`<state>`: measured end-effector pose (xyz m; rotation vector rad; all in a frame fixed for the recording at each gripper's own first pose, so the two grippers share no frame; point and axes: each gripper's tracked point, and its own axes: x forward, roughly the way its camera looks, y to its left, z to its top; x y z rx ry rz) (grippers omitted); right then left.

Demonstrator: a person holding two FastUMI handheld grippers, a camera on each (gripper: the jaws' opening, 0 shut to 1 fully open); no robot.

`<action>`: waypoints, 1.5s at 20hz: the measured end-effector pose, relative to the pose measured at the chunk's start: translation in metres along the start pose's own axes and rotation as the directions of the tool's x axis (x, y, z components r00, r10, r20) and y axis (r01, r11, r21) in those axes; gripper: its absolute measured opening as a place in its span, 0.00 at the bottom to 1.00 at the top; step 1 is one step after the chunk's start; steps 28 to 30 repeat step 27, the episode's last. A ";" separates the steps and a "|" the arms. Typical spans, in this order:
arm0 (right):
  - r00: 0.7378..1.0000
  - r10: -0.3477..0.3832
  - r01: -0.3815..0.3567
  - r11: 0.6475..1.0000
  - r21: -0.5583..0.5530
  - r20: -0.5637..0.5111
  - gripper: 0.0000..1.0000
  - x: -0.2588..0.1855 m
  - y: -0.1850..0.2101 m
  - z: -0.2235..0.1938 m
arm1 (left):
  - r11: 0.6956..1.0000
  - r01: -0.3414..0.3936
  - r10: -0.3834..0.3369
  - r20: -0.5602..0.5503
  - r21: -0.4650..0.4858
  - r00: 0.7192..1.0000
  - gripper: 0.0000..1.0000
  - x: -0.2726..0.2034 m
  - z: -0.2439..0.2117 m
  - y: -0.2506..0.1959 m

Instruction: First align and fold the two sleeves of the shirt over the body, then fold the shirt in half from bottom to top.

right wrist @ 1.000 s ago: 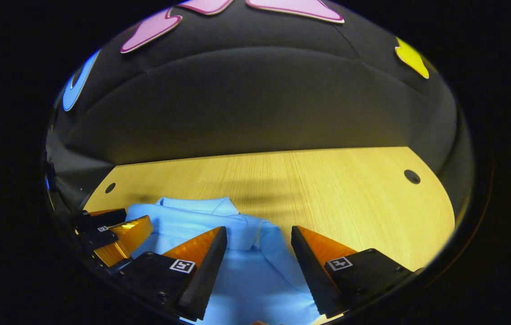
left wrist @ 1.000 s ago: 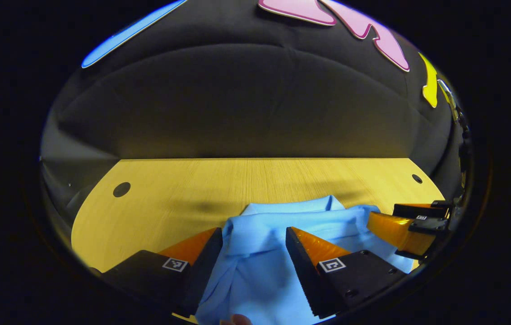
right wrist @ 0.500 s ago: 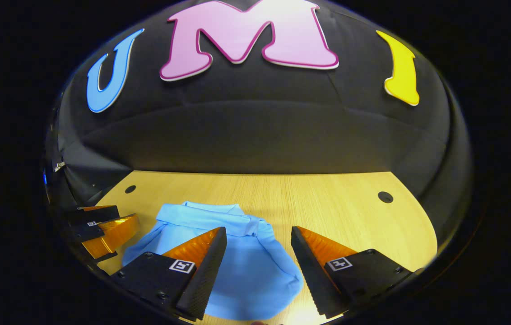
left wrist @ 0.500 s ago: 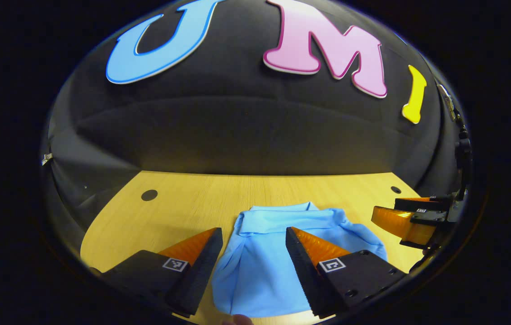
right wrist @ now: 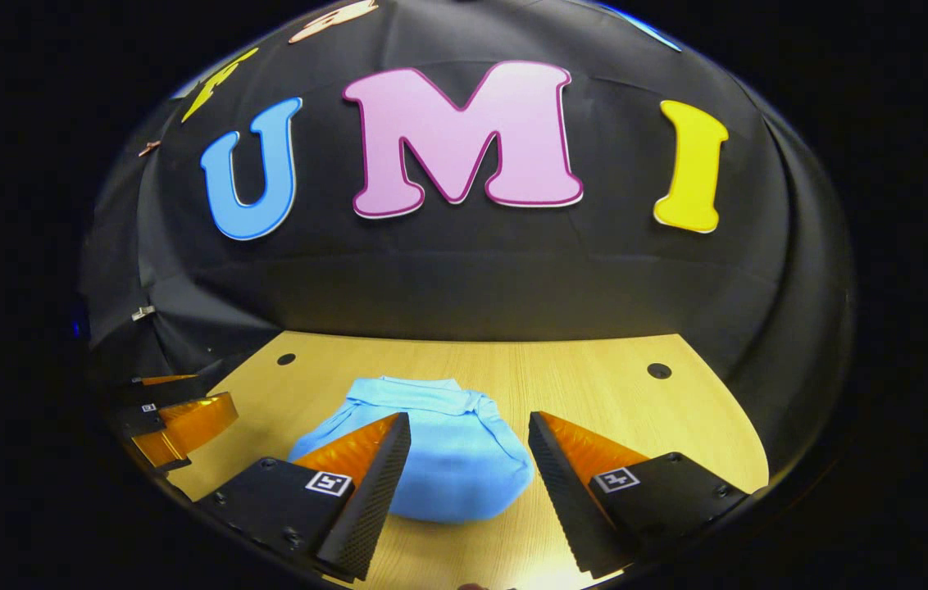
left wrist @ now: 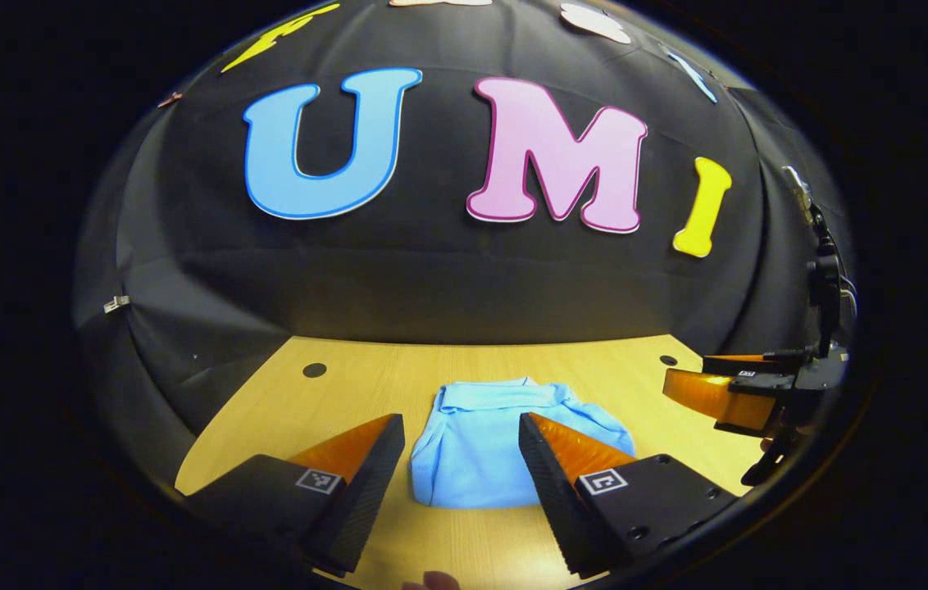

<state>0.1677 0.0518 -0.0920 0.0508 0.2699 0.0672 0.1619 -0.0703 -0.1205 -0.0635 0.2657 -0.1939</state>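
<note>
Lying folded into a compact bundle on the wooden bench (left wrist: 448,545), collar toward the wall, the blue shirt (left wrist: 480,455) sits apart from the left tool (left wrist: 456,459) and right tool (right wrist: 468,459), both spread wide and empty.

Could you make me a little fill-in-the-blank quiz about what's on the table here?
1. The folded shirt is light ____ in colour.
2. It lies on a ____ table.
3. The left gripper and right gripper both have their fingers ____, holding nothing.
4. The shirt's ____ lies at its far edge, toward the booth wall.

Missing words: blue; wooden; open; collar
</note>
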 end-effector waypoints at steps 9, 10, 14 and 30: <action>0.996 0.010 -0.011 1.000 0.002 0.088 0.97 -0.104 0.015 0.015 | 0.999 -0.009 0.010 0.014 -0.047 1.000 0.90 -0.100 -0.001 0.013; 0.996 0.015 -0.015 1.000 0.000 0.093 0.98 -0.113 0.018 0.015 | 0.999 -0.012 0.013 0.012 -0.053 1.000 0.90 -0.108 -0.001 0.014; 0.994 0.022 -0.020 1.000 -0.020 0.108 0.98 -0.136 0.028 0.009 | 0.999 -0.011 0.012 0.026 -0.040 1.000 0.89 -0.128 0.000 0.015; 0.995 0.031 -0.027 0.999 -0.042 0.096 0.98 -0.151 0.034 0.001 | 1.000 0.014 -0.014 0.030 -0.010 0.999 0.90 -0.143 -0.003 0.005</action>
